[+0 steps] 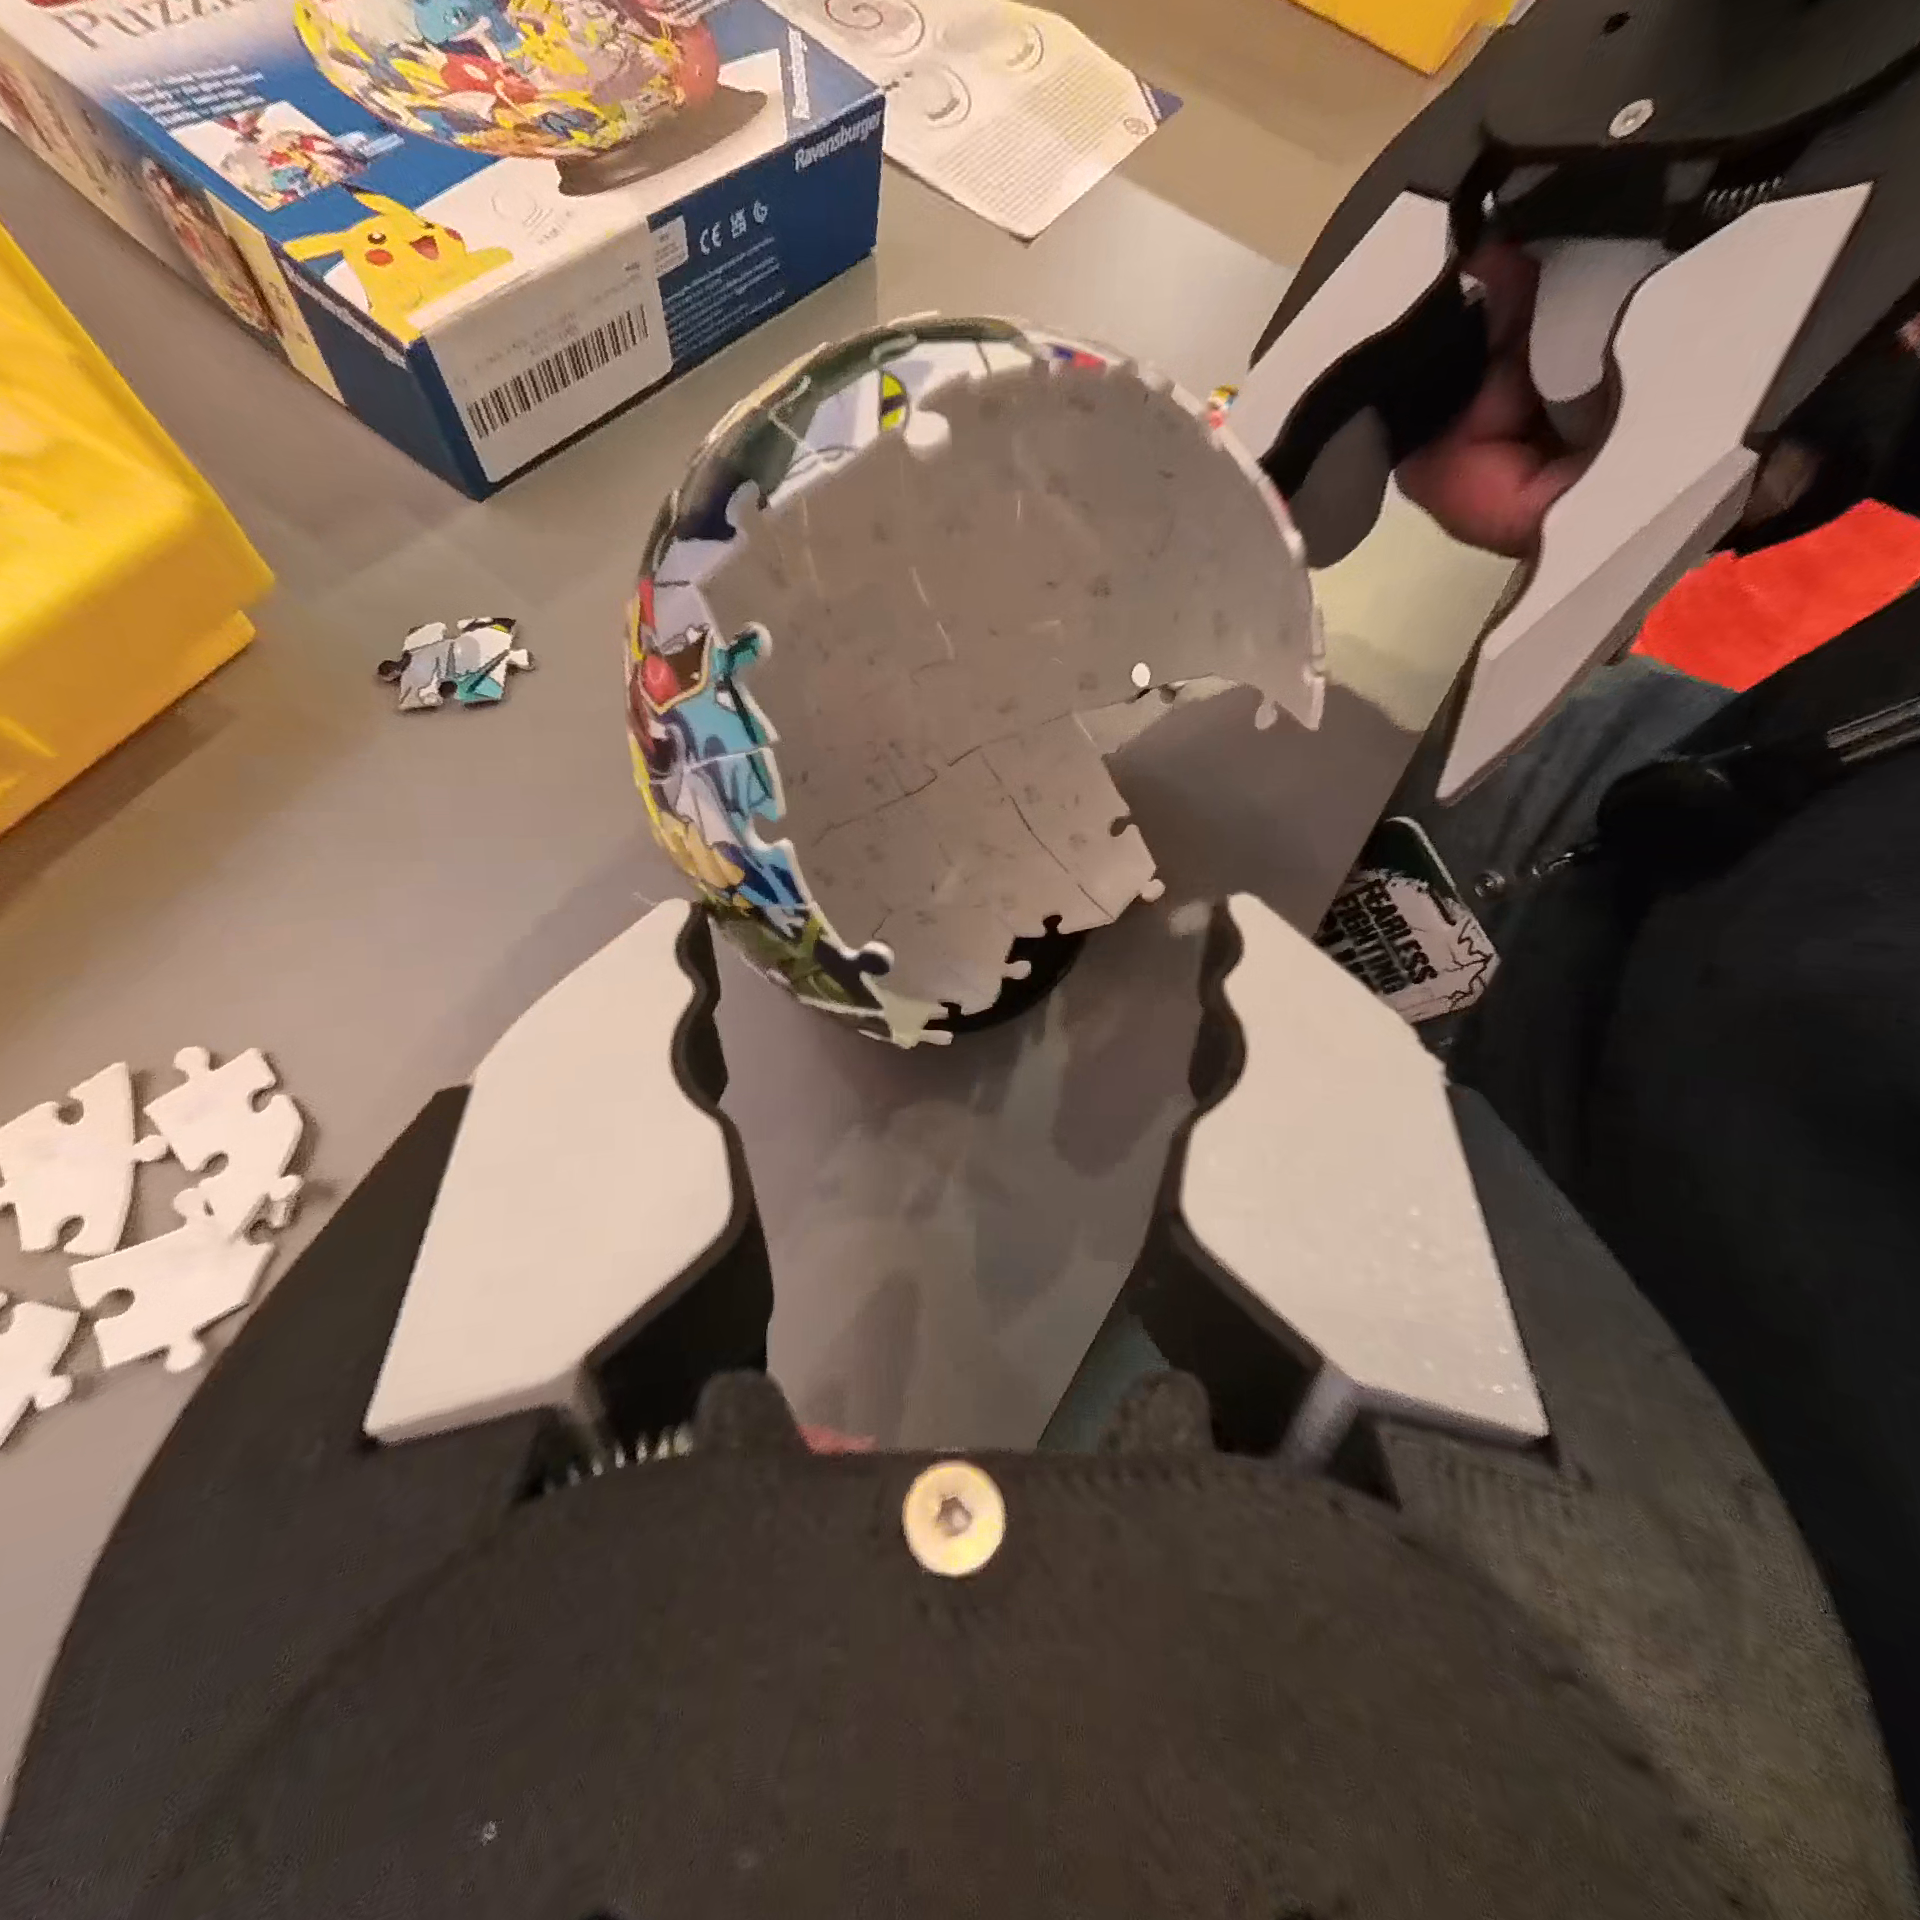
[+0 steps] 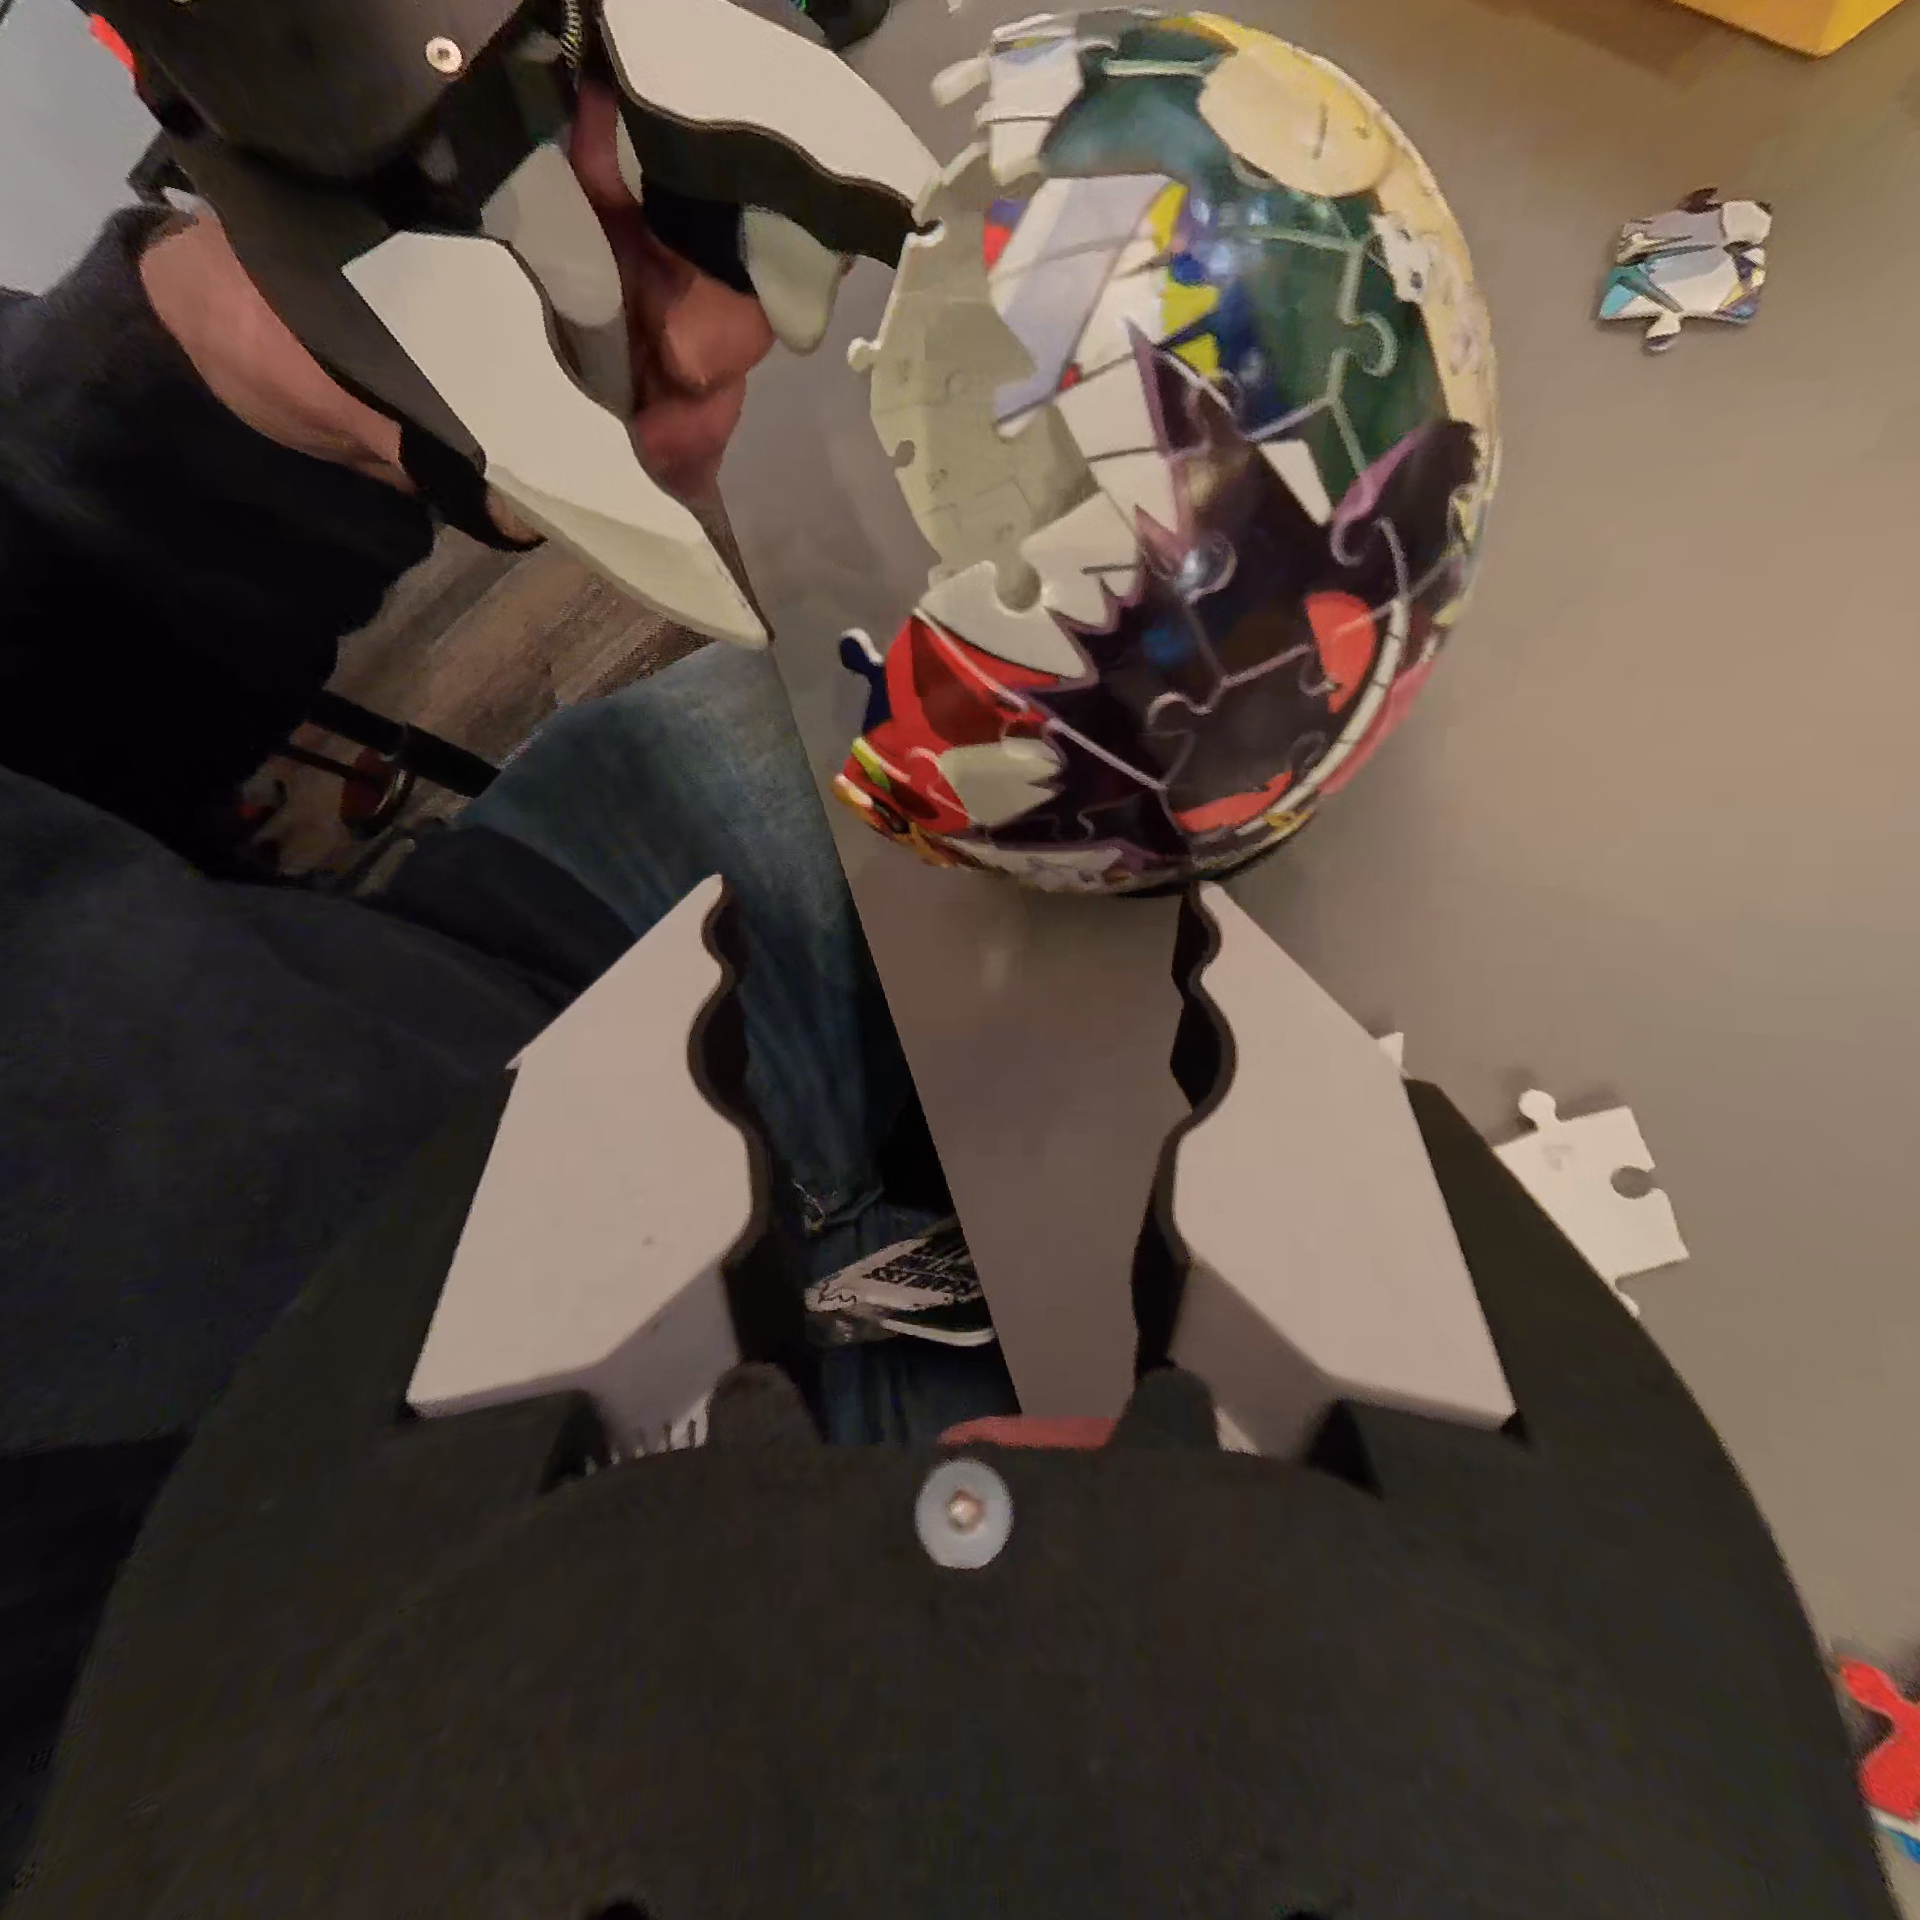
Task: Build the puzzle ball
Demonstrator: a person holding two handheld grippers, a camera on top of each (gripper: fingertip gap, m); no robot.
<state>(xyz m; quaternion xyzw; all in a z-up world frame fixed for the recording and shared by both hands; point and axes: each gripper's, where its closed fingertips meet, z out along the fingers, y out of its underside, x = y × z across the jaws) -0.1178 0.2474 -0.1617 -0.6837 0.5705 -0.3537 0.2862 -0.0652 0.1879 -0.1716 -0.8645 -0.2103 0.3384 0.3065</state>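
Table [image 1: 312,935]: grey, carries everything
Puzzle ball [image 1: 935,675]: part-built shell on a dark stand, table centre; open side faces the left gripper, at 12 o'clock just past its tips
Left gripper [image 1: 961,935]: wide, empty, seemingly nearer
Right gripper [image 2: 951,914]: wide, empty; ball at 1 o'clock
Loose pieces [image 1: 135,1216]: white-side-up, 9 o'clock of left gripper

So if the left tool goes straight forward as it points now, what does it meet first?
Probably the half-built puzzle ball. The left tool is open and empty, and the ball's lower edge, near its black stand, lies just past the fingertips. The depth is hard to judge.
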